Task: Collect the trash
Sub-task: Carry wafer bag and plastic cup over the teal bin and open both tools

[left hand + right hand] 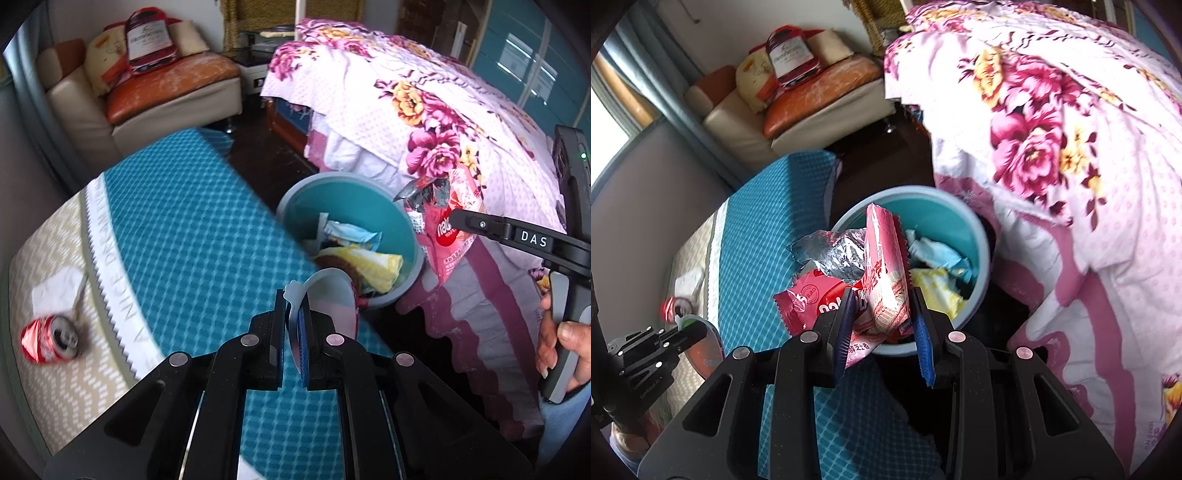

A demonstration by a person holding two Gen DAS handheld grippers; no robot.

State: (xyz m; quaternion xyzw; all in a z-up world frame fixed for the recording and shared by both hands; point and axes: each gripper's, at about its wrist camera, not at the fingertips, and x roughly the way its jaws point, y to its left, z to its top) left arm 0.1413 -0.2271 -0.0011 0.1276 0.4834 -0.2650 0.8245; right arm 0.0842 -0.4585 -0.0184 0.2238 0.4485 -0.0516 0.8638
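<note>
A teal bin (351, 203) with wrappers inside stands on the dark floor between a blue mat and a bed. My left gripper (293, 295) is shut on a thin round plastic lid (328, 306), held on edge just short of the bin's near rim. My right gripper (882, 295) is shut on a crumpled pink wafer wrapper (884, 266) with a silver foil lining, held over the bin (945, 214). In the left wrist view the same wrapper (443, 236) hangs at the bin's right side. A crushed red can (50, 341) lies on the beige mattress beside a white tissue (55, 291).
A floral quilt (1052, 110) drapes over the bed right of the bin. A cream and orange sofa (166, 92) with cushions stands at the back. A person's hand (565, 339) grips the right gripper's handle. The blue mat (184, 229) lies left of the bin.
</note>
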